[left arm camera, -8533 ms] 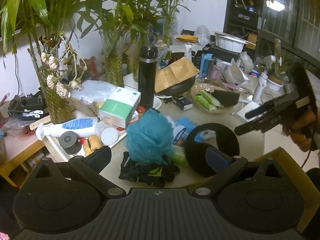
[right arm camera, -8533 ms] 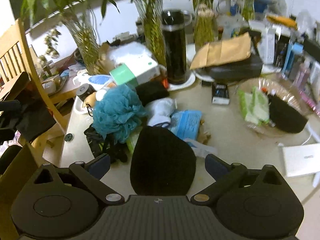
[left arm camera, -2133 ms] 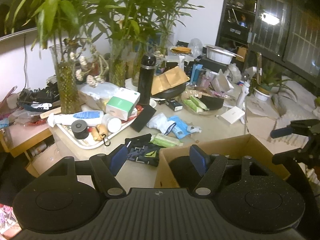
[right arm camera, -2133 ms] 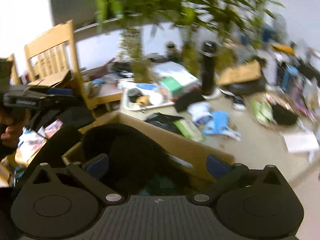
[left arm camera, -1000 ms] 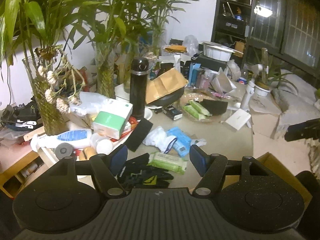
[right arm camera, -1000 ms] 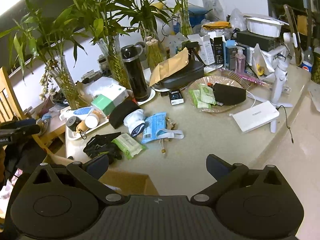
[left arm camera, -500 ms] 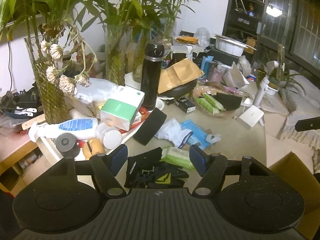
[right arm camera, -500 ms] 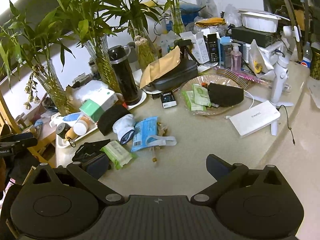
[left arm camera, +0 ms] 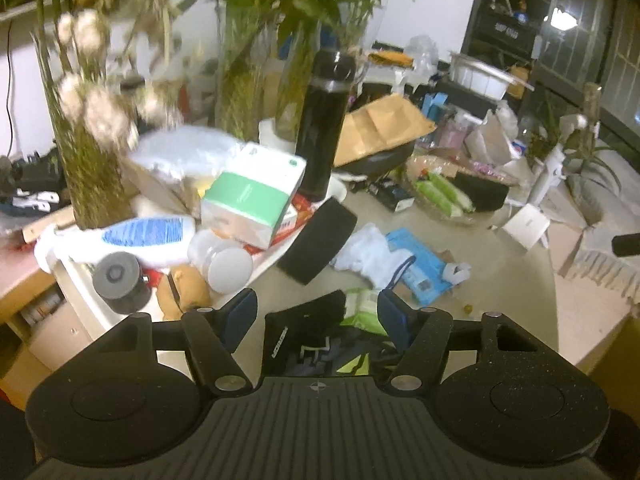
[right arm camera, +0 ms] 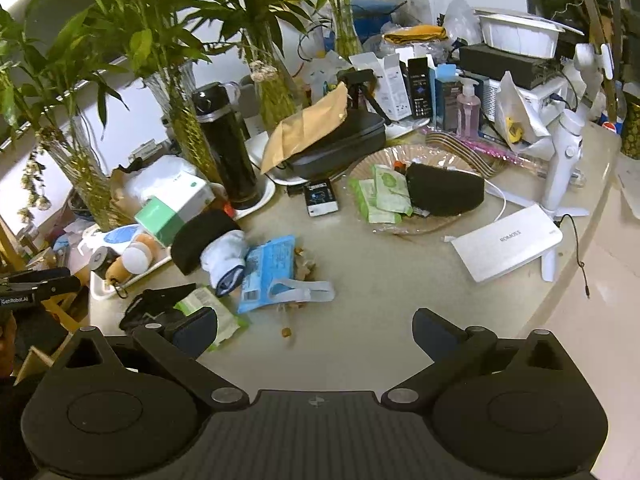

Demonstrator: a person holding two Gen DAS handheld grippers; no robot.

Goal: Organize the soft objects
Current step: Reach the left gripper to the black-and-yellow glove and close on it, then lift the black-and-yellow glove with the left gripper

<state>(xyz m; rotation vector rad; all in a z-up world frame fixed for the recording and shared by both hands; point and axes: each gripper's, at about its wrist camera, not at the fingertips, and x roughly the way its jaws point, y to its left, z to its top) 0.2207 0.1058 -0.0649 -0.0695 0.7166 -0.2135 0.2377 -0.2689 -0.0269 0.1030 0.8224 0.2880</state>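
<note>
Black fabric gloves (left arm camera: 316,344) lie limp before the tissue box (left arm camera: 252,196), under our left gripper (left arm camera: 313,312), fingers spread wide. We'd pinch a bunched fold; the right gripper (right arm camera: 315,328) gapes empty.

blurred: vases and flowers (left arm camera: 92,108) at the worktop's far-left corner (motion smear) | hidden: black gloves (left arm camera: 316,344) partly behind fingers | cut off: cardboard box (left arm camera: 624,352)

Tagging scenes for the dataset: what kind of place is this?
Most likely a lived-in home, at a crowded countertop. Clues: bamboo stalks in glass vases, a pink hand-soap pump, and household clutter like a black thermos, black gloves and a tissue box.
</note>
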